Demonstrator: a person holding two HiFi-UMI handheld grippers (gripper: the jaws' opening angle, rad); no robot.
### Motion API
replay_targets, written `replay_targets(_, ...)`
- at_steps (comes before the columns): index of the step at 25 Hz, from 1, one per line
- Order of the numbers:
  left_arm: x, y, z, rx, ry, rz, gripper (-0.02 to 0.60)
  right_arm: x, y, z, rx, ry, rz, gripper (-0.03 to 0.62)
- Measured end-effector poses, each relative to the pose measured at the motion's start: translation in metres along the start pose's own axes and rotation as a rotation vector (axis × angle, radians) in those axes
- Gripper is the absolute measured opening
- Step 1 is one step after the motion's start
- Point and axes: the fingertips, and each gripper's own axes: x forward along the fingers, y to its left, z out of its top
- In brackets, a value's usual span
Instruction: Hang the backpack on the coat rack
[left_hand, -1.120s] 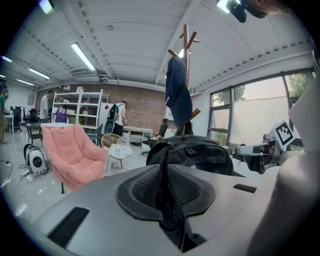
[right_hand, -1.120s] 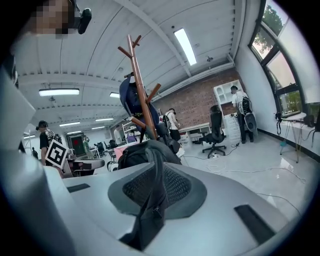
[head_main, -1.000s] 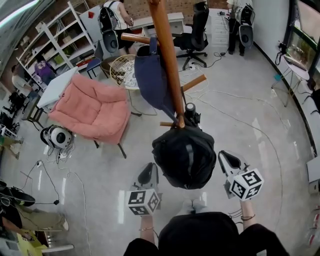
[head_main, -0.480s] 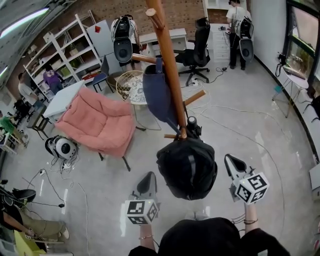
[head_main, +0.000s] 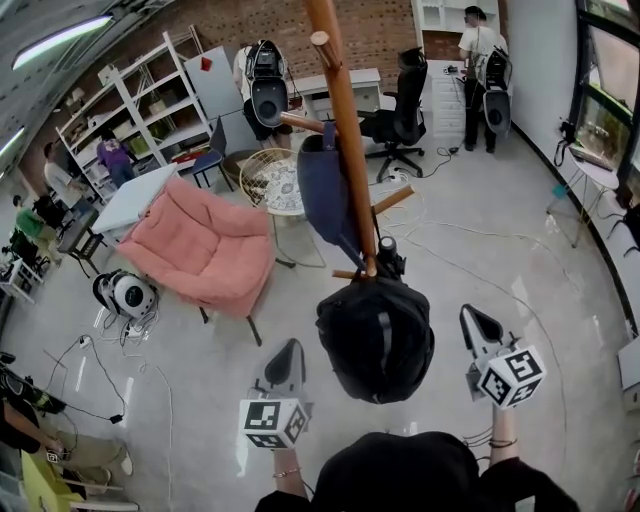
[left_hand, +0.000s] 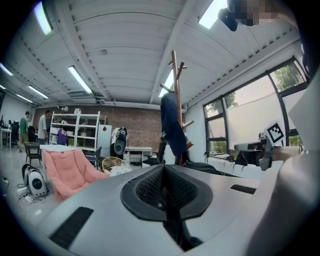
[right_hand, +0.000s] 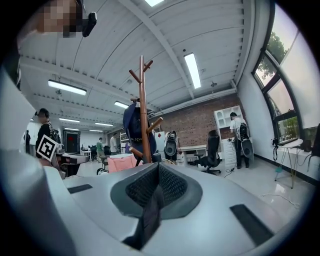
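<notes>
Black backpack (head_main: 375, 335) hangs close against the coat rack (head_main: 345, 140) pole, its top at the short lower peg (head_main: 345, 273) on the rack's near side. Whether the loop sits fully over that peg can't be told, since the bag's body hides it. Left gripper (head_main: 288, 352) is just left of the bag below the rack and right gripper (head_main: 478, 322) just right. Neither touches it, and both have jaws pressed together w/ nothing between. Higher on the rack, a navy bag (head_main: 322, 190) hangs. A pink chair (head_main: 200, 245) sits well left of the rack.

Hang looks done, so the step is prob. a clean exit. The person should draw both tools straight away from the rack w/o brushing the bag's sides. A nudge could slip the loop off the peg tip or rock the rack. If the loop looks shallow, reseat it nearer the pole.
</notes>
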Motion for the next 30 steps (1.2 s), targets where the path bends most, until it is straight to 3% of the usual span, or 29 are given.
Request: replay_targets(30,0.007,-0.001,-0.017,0.003,0.023,0.034,0.015,-0.007,-0.014,-0.015,0.002,0.002,-0.031,0.012)
